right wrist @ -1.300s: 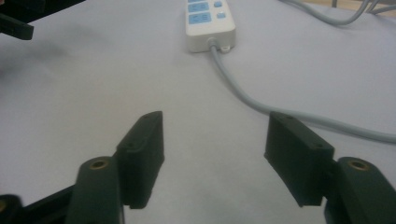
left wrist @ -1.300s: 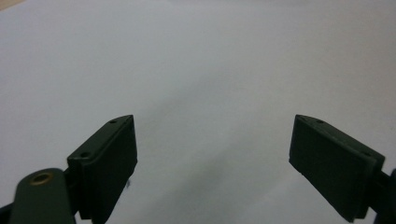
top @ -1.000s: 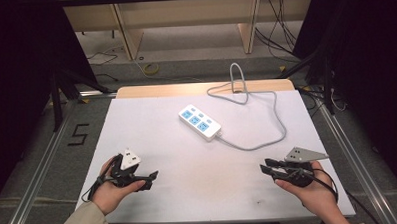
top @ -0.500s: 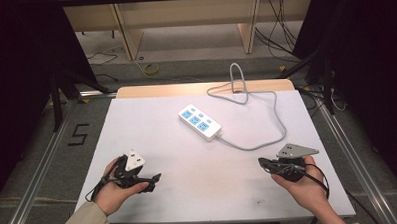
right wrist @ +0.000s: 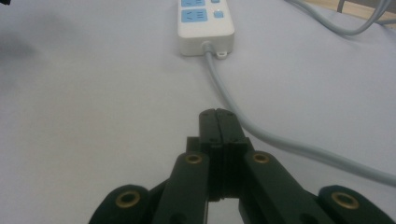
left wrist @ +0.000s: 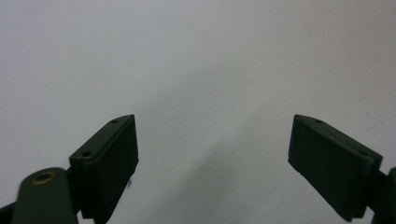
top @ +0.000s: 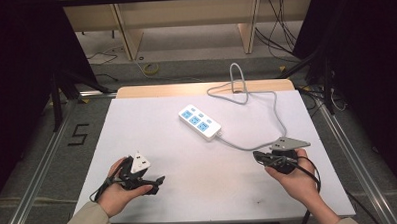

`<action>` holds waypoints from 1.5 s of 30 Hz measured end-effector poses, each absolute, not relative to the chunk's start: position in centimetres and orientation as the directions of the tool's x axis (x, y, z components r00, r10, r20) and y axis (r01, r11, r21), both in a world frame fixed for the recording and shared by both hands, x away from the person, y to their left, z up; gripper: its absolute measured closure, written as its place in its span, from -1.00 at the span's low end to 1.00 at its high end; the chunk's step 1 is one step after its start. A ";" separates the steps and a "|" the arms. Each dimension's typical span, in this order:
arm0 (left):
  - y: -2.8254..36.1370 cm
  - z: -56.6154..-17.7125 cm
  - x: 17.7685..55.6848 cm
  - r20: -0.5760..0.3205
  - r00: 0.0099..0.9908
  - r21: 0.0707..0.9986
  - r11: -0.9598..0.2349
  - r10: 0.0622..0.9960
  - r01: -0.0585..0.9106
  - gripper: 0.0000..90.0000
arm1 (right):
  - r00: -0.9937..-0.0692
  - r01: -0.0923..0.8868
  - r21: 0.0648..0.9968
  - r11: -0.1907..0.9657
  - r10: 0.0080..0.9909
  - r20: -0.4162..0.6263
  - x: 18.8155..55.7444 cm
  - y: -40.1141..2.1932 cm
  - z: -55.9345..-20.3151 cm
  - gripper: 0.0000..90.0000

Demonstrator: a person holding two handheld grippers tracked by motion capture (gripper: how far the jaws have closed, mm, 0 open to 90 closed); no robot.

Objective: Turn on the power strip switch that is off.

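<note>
A white power strip (top: 200, 122) with blue sockets lies slantwise at the middle of the white table (top: 152, 123). Its grey cable (top: 276, 109) runs right, then loops at the far edge. My left gripper (top: 158, 184) lies low at the front left in a hand. In the left gripper view it (left wrist: 212, 154) stands open, wide apart over bare table. My right gripper (top: 258, 156) is at the front right, shut, with a grey plate (top: 289, 144) on top. In the right gripper view its closed tips (right wrist: 217, 116) point at the strip (right wrist: 205, 21), with the cable (right wrist: 261, 135) just to their right.
The table's wooden far edge (top: 185, 89) meets a gap, with wooden shelving legs (top: 126, 34) and loose wires on the floor behind. Metal rails run along both table sides. A floor mark shaped like a 5 (top: 78, 134) lies left.
The right gripper has edged a little forward and left toward the cable. The left hand has shifted slightly to the right. The power strip and cable have not moved.
</note>
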State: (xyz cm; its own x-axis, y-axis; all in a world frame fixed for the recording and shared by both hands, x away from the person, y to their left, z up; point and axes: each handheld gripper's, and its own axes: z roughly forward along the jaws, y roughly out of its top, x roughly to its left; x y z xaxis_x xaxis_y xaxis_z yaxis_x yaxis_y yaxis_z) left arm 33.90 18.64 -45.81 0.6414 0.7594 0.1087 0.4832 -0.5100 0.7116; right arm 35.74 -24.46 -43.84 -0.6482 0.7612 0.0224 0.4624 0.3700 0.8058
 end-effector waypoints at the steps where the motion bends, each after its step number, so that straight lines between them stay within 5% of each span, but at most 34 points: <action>1: 18.7 -45.8 33.9 0.111 0.643 0.711 -0.513 0.758 0.482 -0.65 | -0.648 0.461 0.807 0.370 0.761 0.021 35.9 -24.3 -43.8 1.00; 45: 18.5 -45.9 33.8 0.108 0.649 0.712 -0.514 0.753 0.478 -0.65 | -0.673 0.441 0.800 0.408 0.740 -0.006 41.4 -19.0 -43.2 1.00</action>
State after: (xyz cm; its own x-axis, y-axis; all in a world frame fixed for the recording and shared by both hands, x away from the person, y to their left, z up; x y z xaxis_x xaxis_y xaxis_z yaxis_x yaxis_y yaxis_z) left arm 33.84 18.51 -45.88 0.6486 0.7534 0.1082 0.4783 -0.5140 0.7121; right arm 41.42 -18.97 -43.18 -0.6729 0.7397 -0.0063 0.4407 0.4077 0.7998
